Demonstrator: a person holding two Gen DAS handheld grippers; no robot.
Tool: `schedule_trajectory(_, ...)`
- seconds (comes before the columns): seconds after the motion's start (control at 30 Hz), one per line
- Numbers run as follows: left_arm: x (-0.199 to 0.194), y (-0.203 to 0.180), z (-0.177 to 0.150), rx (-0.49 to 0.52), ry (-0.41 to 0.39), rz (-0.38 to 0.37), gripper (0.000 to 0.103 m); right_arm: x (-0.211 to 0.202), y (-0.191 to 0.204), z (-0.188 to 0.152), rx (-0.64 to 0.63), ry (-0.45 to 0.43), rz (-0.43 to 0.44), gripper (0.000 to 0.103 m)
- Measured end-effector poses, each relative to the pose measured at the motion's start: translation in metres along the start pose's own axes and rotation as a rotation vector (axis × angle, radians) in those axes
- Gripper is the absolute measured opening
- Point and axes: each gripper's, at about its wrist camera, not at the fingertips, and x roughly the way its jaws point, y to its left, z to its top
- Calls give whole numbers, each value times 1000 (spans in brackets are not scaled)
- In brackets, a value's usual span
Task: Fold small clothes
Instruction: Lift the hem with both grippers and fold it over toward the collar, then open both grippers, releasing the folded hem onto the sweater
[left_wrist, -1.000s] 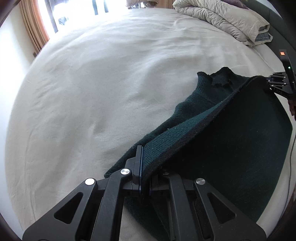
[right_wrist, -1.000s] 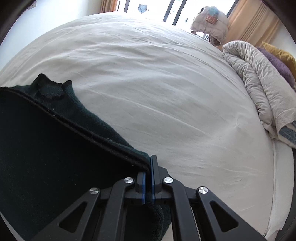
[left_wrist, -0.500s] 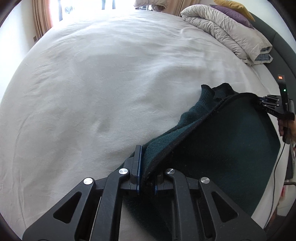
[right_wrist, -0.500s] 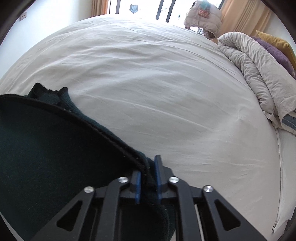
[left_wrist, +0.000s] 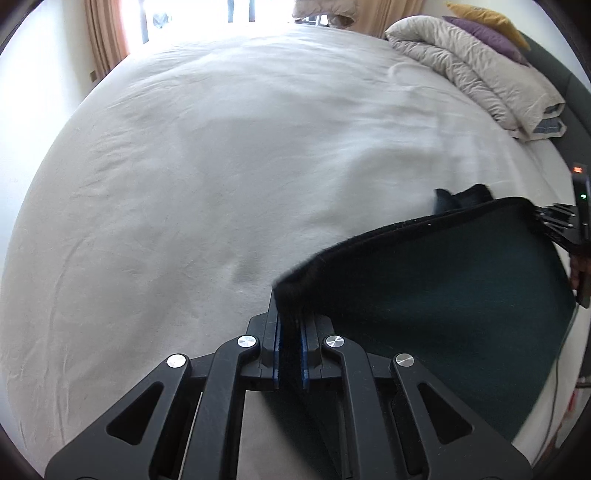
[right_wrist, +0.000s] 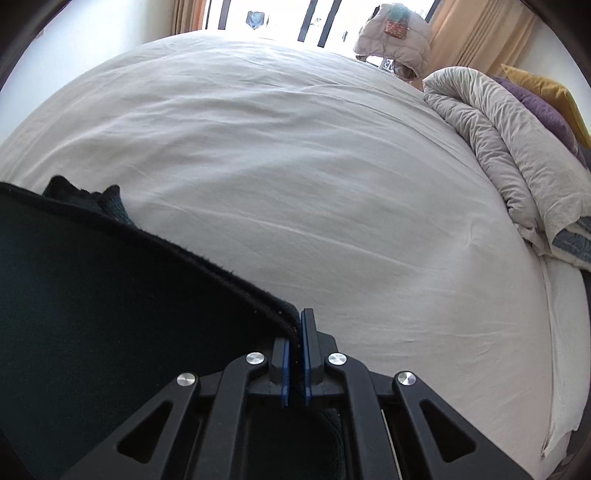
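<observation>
A dark green knitted sweater (left_wrist: 443, 295) hangs stretched between my two grippers above a white bed. My left gripper (left_wrist: 289, 325) is shut on one corner of its upper edge. My right gripper (right_wrist: 297, 332) is shut on the other corner and also shows at the right edge of the left wrist view (left_wrist: 554, 218). In the right wrist view the sweater (right_wrist: 110, 314) fills the lower left. A bit of its collar or cuff (right_wrist: 81, 195) sticks up behind the taut edge. The lower part of the sweater is hidden below the frames.
The white bed sheet (left_wrist: 221, 166) spreads wide ahead of both grippers. A rolled beige duvet (right_wrist: 509, 155) with purple and yellow pillows (right_wrist: 543, 99) lies at the bed's right side. Windows with curtains (right_wrist: 472, 33) stand behind the bed.
Both grippers have lifted the sweater off the sheet. Its upper edge has risen and is pulled taut, and the part that lay on the bed now hangs.
</observation>
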Motion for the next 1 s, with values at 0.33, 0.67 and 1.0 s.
schedule_trajectory(0.33,-39,5,-18,4,-94,245,52,-14,-33,-19,194,-66,34,68)
schedule_trajectory(0.67,-53,-92,-87,258,-151,268,59,-84,-57,-80,487,-267,168,61)
schedule_trajectory(1.0,-46,-98,-140,307,-215,383,59,-72,-6,-110,380,-201,213,53)
